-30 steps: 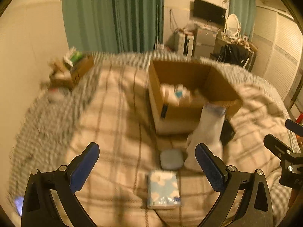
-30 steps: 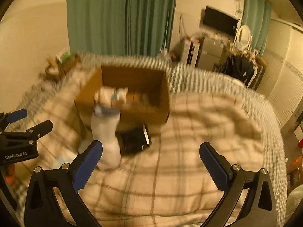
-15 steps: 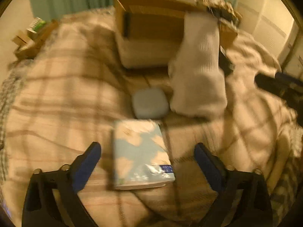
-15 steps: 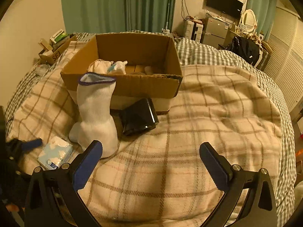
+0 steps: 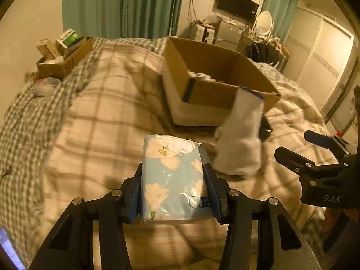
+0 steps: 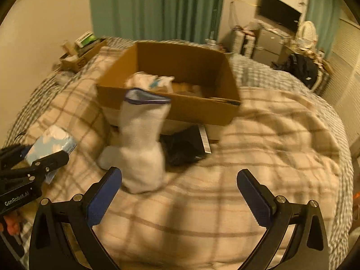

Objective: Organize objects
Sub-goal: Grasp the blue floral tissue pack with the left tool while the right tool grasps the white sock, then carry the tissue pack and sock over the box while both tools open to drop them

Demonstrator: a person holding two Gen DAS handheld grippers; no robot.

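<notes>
Left gripper [image 5: 173, 187]: jaws closed to the width of the tissue pack [image 5: 172, 180], one pad on each long side. The pack sits at the 6 o'clock position of the left wrist view, and appears lifted clear of the plaid blanket [image 5: 94, 139], though contact underneath cannot be confirmed.

Step in hand, as judged: carry the tissue pack to the cardboard box [image 5: 216, 90] at 1 o'clock. Procedure:
- Keep clamping pressure steady; the soft wrapper will likely deform and may slip.
- Raise the pack above the box rim before moving forward.
- Route left of the white sock [image 5: 240, 144], which stands upright at 3 o'clock of the pack, just beside it.
- Open the jaws only once the pack is over the box interior.

Right gripper [image 6: 178, 193]: jaws spread wide, holding nothing, touching nothing. It hangs above the blanket with the sock just beyond its left finger at 11 o'clock.

Behind the sock, a black item [image 6: 186, 146] lies against the near wall of the box. The box is open-topped and already contains pale objects [image 6: 150, 82], blurred. Beyond, at 10 o'clock, a smaller carton [image 6: 83, 51] of oddments sits by the wall, with green curtains [image 6: 157, 6] behind.
</notes>
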